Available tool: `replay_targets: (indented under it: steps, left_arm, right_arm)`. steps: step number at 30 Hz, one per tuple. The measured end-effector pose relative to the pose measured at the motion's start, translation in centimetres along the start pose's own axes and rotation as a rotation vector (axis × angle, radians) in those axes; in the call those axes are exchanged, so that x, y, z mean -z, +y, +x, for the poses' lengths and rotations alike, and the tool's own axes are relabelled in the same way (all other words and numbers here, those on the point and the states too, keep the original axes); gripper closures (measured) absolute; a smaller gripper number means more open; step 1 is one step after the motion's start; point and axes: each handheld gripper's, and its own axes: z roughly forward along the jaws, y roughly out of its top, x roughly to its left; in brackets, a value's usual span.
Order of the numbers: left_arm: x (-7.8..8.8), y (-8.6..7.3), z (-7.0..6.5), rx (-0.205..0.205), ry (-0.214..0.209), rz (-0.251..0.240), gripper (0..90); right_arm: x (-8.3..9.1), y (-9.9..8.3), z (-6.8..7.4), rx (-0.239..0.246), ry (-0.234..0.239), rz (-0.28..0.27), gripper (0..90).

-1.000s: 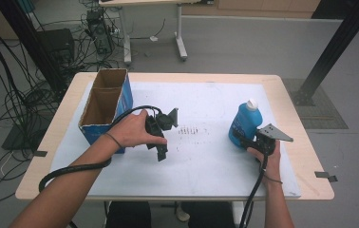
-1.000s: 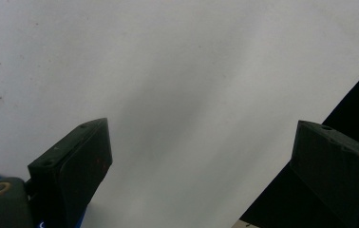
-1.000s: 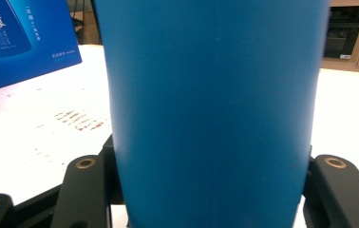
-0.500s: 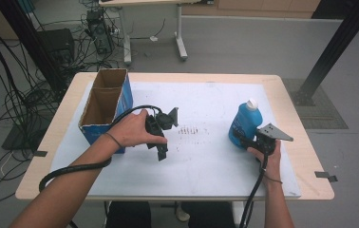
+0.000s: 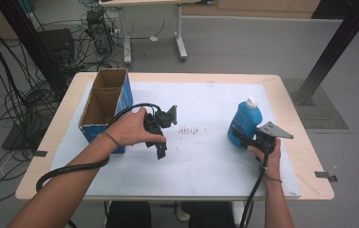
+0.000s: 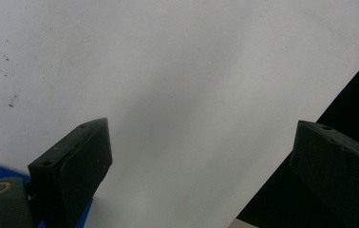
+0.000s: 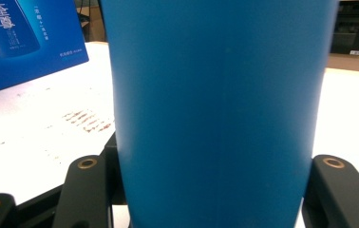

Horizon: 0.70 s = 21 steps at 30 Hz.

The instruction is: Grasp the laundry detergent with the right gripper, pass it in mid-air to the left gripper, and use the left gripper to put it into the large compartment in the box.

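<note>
**Bottle clamped near the right edge, carton waiting at the left**

Grip is already made on the blue bottle [image 5: 244,124]: the right gripper [image 5: 247,140] is closed on its lower body, and in the right gripper view the two black jaws are seen pressed against either side of the bottle [image 7: 215,114]. The bottle stands upright with its white cap [image 5: 251,101] on top, near the right edge of the table [image 5: 306,161], roughly midway between front and back. The left gripper [image 5: 161,148] is held open, jaws wide apart with nothing between them, above the white mat [image 5: 206,166] just beside the open cardboard carton [image 5: 102,107], which stands near the left edge.

The step in hand is judged to be the lifting and carrying of the bottle, most likely toward the carton. Because the hold is low on the body, the bottle is best raised straight up before any sideways travel, so that the heavier top is not allowed to tip out of the jaws. The clamp should be kept firm, since the smooth plastic may slip.

Open room is ample across the middle of the mat, where only a faint patch of brown marks [image 5: 193,129] lies. The carton's upright flaps and blue wall would have to be cleared from above. The free gripper and its cable [image 5: 73,167] sit in the direct path and are better drawn aside or used to steady the carton. Little margin is left between the bottle and the right edge, so outward drift is to be avoided.
</note>
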Motion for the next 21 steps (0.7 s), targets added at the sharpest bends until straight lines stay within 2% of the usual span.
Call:
replay_targets:
  steps: [12,21]
  left_arm:
    - [0.9,0.0,-0.4,-0.015,0.006,-0.004,6.8]
    - [2.4,0.3,-1.1,-0.034,0.015,-0.024,6.2]
  right_arm:
    - [0.9,2.4,-0.1,-0.005,0.048,-0.008,42.0]
    - [1.8,4.2,-0.5,0.007,0.101,0.002,42.0]
